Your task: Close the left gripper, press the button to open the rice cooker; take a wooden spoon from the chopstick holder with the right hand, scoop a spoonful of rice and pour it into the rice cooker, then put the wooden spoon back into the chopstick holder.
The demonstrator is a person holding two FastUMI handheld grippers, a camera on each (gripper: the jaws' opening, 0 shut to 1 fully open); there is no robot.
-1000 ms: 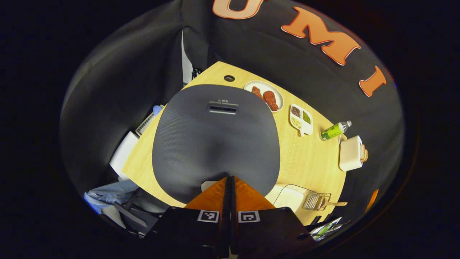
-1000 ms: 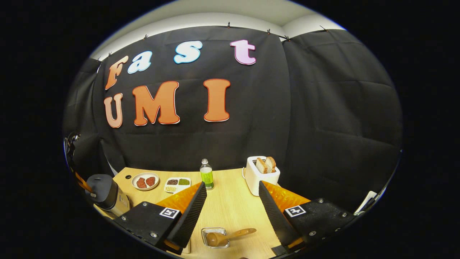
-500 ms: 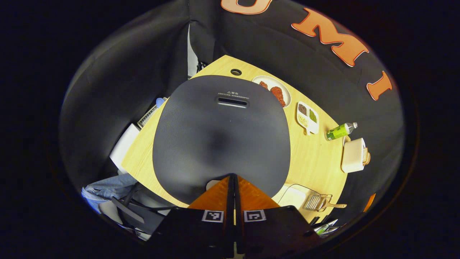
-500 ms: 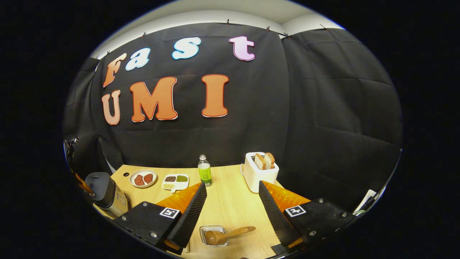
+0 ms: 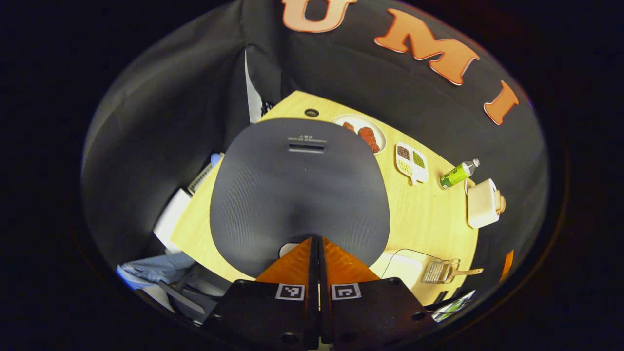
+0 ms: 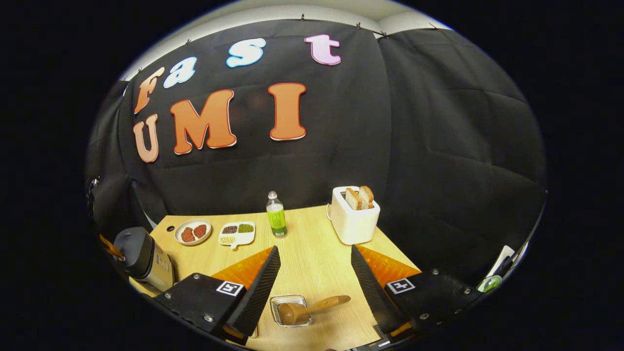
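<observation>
Left gripper [image 5: 318, 243]: jaws shut together, empty, tips at front edge of rice cooker [image 5: 298, 192] lid. Right gripper [image 6: 314, 256]: jaws wide apart, empty, above open bench [image 6: 312, 243]; wooden spoon [image 6: 312, 308] in chopstick holder [image 6: 288, 310] between them.

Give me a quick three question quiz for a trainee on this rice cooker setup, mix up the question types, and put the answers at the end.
1. True or false: the left tongs are shut, over the front edge of the closed cooker.
2. Where is the spoon? A) in the right tongs B) lying in the wire holder C) in the cooker
3. Fill in: the toaster holds slices of ____.

Key: 1 true. 2 B; the right tongs are open above it and empty. 3 bread.
</observation>
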